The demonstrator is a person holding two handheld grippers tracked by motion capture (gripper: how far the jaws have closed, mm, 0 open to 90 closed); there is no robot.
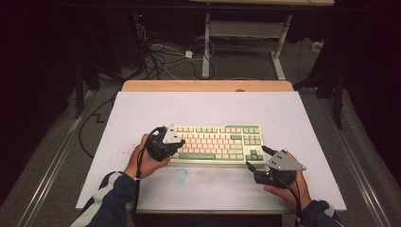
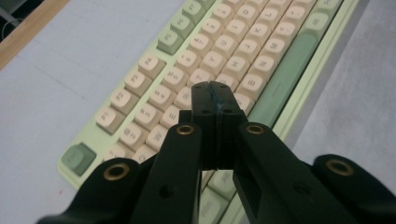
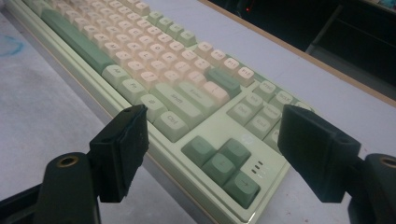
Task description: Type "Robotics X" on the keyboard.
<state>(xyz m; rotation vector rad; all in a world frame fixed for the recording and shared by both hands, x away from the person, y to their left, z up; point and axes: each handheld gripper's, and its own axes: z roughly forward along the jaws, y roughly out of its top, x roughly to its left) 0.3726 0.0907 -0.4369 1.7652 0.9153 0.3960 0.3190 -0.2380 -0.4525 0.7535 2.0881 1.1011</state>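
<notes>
Keyboard (image 1: 217,144) sits flat on the table (image 1: 142,113), and left gripper (image 2: 215,93) hovers clenched over its letter rows, tip ready to poke a key; right gripper (image 3: 212,154) spreads wide, arrow-key corner between its jaws.

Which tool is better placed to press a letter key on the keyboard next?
Probably left. The left tool is shut over the keyboard's letter keys; the right tool is open by the arrow keys.
</notes>
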